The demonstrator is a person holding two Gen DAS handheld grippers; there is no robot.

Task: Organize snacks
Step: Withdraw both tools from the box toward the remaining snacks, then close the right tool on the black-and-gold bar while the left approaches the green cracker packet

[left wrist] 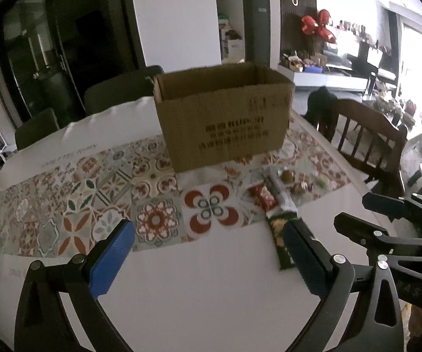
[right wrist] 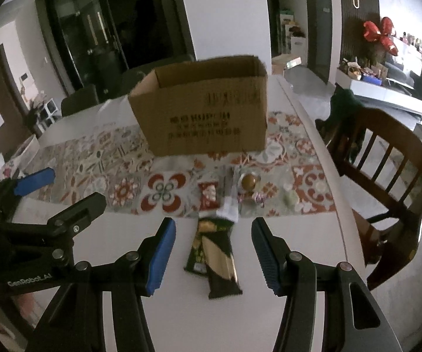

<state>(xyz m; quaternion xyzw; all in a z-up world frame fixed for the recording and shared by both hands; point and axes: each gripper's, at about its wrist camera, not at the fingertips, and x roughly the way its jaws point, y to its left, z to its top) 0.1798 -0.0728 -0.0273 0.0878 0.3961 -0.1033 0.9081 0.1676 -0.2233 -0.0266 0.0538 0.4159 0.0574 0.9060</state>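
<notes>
Now, tools: two, both mine, each with blue pads on black fingers.
Left tool [left wrist: 208,259]: jaws spread wide, nothing between them, above bare white surface [left wrist: 196,293].
Right tool [right wrist: 213,255]: jaws partly spread, holding nothing; the dark green packets lie on the surface below the gap, untouched.
Cardboard box [right wrist: 202,111]: one, open at the top, standing upright on the patterned runner [right wrist: 93,176] at the far middle of the surface; I cannot see what is inside.
Dark green snack packets [right wrist: 211,255]: two, overlapping, on the white surface just at the runner's near edge.
Red snack packet [right wrist: 208,195]: one, on the runner beyond the green ones.
White wrapped stick [right wrist: 230,202]: one, just right of the red packet.
Round brown snack [right wrist: 248,181]: one, in clear wrap, beside the stick.
Small wrapped candy [right wrist: 259,198]: one, too blurred to name closer.
Pale green item [right wrist: 289,196]: one, furthest right, blurred.
Wooden chair [right wrist: 386,161]: one, at the surface's right edge.
</notes>
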